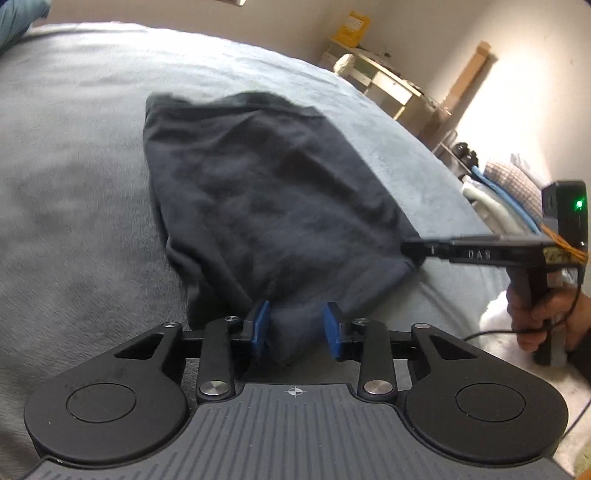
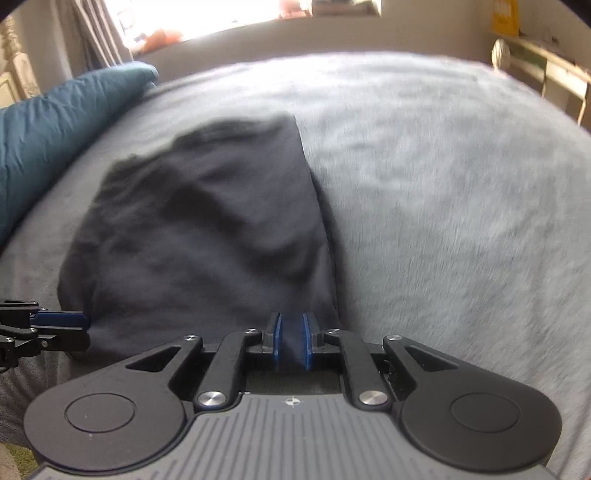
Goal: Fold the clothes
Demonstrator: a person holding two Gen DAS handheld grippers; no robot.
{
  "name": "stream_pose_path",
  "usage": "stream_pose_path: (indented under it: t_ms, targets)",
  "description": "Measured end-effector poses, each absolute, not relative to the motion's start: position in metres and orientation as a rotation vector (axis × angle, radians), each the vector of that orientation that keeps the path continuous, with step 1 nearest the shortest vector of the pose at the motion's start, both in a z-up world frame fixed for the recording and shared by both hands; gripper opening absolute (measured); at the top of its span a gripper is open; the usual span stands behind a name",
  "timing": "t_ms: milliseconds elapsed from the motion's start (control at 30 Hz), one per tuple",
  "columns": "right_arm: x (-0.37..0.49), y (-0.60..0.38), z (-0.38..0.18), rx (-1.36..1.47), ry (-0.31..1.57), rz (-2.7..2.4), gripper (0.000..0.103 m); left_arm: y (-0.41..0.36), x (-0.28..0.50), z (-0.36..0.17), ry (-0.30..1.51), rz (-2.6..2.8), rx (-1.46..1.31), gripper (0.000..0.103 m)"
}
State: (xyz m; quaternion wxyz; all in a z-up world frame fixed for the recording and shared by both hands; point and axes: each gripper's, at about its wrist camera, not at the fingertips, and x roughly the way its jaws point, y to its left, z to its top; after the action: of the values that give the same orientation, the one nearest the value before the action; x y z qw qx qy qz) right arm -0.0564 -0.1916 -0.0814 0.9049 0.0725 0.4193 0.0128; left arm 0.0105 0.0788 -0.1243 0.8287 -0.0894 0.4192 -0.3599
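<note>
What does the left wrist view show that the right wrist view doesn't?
Only the left wrist view shows the hand gripping the right tool's handle, with striped and checked bedding beside the bed. Only the right wrist view shows the teal pillow and bright window. Both show the dark navy cloth garment on the grey fleece blanket, with the left tool and right tool holding its near edge.

Grey blanket over the bed, teal pillow, pale shelf unit by the wall
</note>
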Motion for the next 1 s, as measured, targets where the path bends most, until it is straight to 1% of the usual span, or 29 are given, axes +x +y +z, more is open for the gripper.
stream_pose_path:
  t_ms: [200, 267, 367, 433, 567, 733, 800, 867, 933, 1000]
  targets:
    - [-0.045, -0.184, -0.061, 0.116, 0.794, 0.054, 0.013, 0.080, 0.018, -0.112, 0.858, -0.721, -0.220, 0.038]
    - [-0.031, -0.183, -0.070, 0.120, 0.798, 0.054, 0.013, 0.078, 0.025, -0.114, 0.864, -0.684, -0.240, 0.038]
    - [-0.012, -0.188, -0.094, 0.114, 0.876, 0.014, 0.012, 0.078, 0.036, -0.130, 0.923, -0.620, -0.263, 0.038]
    - [-0.011, -0.192, -0.095, 0.142, 0.884, 0.010, 0.012, 0.080, 0.037, -0.131, 0.923, -0.627, -0.277, 0.038]
    - [-0.013, -0.194, -0.069, 0.171, 0.815, 0.038, 0.013, 0.084, 0.041, -0.110, 0.871, -0.649, -0.259, 0.040]
    - [0.026, -0.176, -0.075, 0.186, 0.819, 0.072, 0.013, 0.075, 0.062, -0.093, 0.780, -0.636, -0.192, 0.041]
    - [0.042, -0.168, -0.079, 0.192, 0.822, 0.086, 0.013, 0.065, 0.075, -0.099, 0.766, -0.590, -0.142, 0.041]
    - [0.059, -0.161, -0.082, 0.197, 0.825, 0.099, 0.013, 0.057, 0.088, -0.114, 0.797, -0.528, -0.100, 0.041]
    - [0.075, -0.153, -0.086, 0.203, 0.829, 0.112, 0.013, 0.056, 0.094, -0.123, 0.818, -0.510, -0.113, 0.041]
    - [0.082, -0.154, -0.094, 0.218, 0.873, 0.099, 0.013, 0.058, 0.092, -0.118, 0.808, -0.519, -0.127, 0.041]
